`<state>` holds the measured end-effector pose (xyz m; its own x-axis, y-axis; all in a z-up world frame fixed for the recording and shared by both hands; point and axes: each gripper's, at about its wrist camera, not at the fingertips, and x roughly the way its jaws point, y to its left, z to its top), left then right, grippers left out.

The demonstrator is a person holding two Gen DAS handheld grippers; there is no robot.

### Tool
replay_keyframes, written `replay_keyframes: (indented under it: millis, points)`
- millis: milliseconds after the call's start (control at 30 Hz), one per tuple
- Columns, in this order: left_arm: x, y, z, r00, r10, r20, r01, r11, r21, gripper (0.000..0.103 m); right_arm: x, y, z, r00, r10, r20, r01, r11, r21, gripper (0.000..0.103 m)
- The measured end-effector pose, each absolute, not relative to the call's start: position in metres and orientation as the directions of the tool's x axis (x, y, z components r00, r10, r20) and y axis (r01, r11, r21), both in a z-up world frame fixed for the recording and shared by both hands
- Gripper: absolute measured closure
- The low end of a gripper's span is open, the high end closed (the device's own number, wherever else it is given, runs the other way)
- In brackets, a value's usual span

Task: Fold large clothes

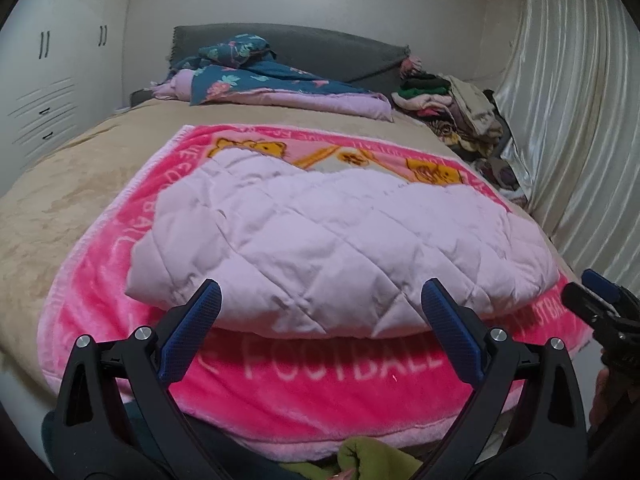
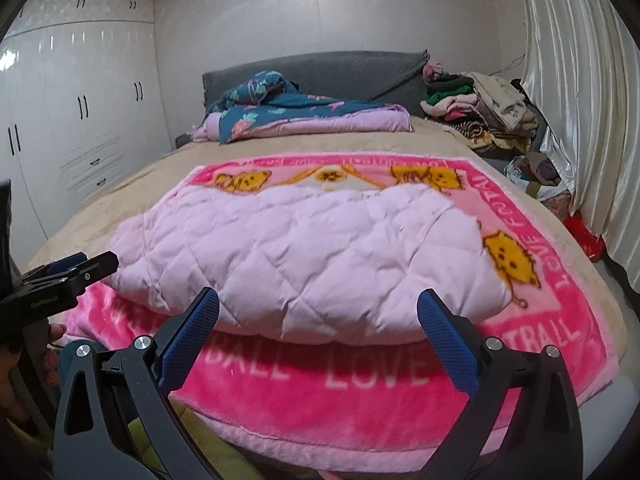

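Observation:
A pale lilac quilted garment (image 1: 332,240) lies folded in a thick pad on a bright pink blanket (image 1: 320,392) printed with yellow cats and white letters, spread on the bed. It also shows in the right wrist view (image 2: 304,256) on the pink blanket (image 2: 340,404). My left gripper (image 1: 322,300) is open and empty, just in front of the garment's near edge. My right gripper (image 2: 318,308) is open and empty, also at the near edge. Each gripper appears at the side of the other's view, the right one (image 1: 592,300) and the left one (image 2: 68,276).
The bed has a beige cover (image 1: 80,192) and a grey headboard (image 1: 320,48). A teal floral and lilac quilt (image 1: 272,84) lies at the head. A heap of mixed clothes (image 1: 460,108) sits at the far right. White wardrobes (image 2: 72,112) stand left, a pale curtain (image 2: 580,100) right.

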<state>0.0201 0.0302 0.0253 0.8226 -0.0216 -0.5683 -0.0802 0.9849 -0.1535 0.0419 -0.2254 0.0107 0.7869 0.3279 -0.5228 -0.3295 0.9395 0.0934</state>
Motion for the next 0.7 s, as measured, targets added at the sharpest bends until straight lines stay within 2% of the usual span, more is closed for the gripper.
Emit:
replay_keyframes:
  millis: [333,700]
  points:
    - [0.024,0.021,0.014,0.821,-0.041,-0.569,-0.046,0.989,-0.137,0.009,0.036,-0.203,0.001,0.791,0.354,-0.499,-0.379,0.924,0.054,0.004]
    - [0.026,0.019,0.004,0.809,-0.052,-0.585,-0.046,0.987,-0.152,0.009,0.049,-0.211,-0.021,0.772,0.307,-0.556,-0.33,0.942,0.062,0.004]
